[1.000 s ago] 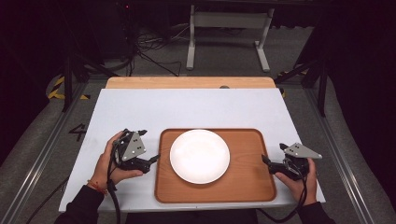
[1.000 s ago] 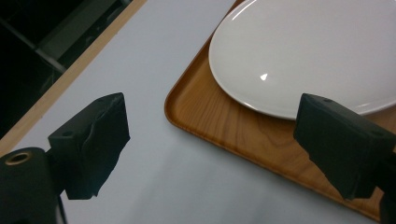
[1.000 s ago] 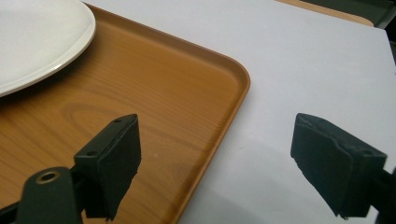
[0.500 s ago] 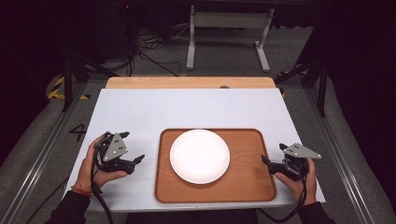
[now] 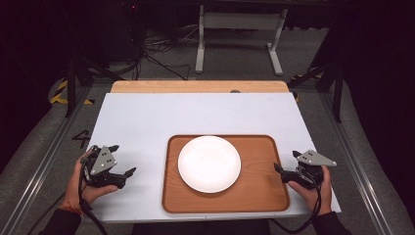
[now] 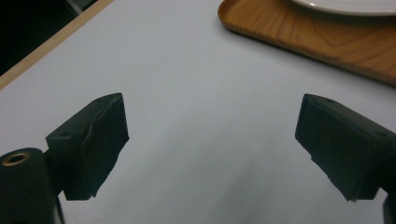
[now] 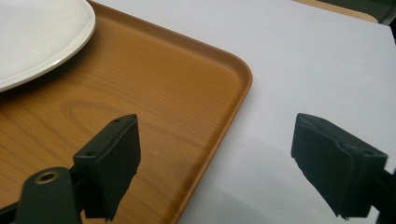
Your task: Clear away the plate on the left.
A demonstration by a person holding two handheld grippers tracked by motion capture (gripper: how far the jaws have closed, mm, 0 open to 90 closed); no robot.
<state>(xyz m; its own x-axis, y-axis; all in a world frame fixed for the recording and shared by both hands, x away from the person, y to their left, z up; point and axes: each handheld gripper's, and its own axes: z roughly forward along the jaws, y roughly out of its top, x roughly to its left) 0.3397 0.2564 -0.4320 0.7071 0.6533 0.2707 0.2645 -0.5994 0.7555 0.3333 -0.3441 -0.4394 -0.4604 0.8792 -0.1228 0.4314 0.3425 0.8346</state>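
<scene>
Wooden tray (image 5: 254, 196) at near-centre of white table (image 5: 161, 117); white plate (image 5: 209, 163) on tray, left of tray's centre. L gripper (image 5: 122, 160) well left of tray, jaws spread wide, nothing between, low over bare tabletop. R gripper (image 5: 286, 164) at tray's right edge, jaws released, empty; one jaw over tray, other over table. Each held in a hand.

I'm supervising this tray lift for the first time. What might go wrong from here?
The left gripper sits apart from the tray while the right gripper is at its edge, so a one-sided lift could tilt it. The plate lies loose and might slide. Both grippers are open.
</scene>
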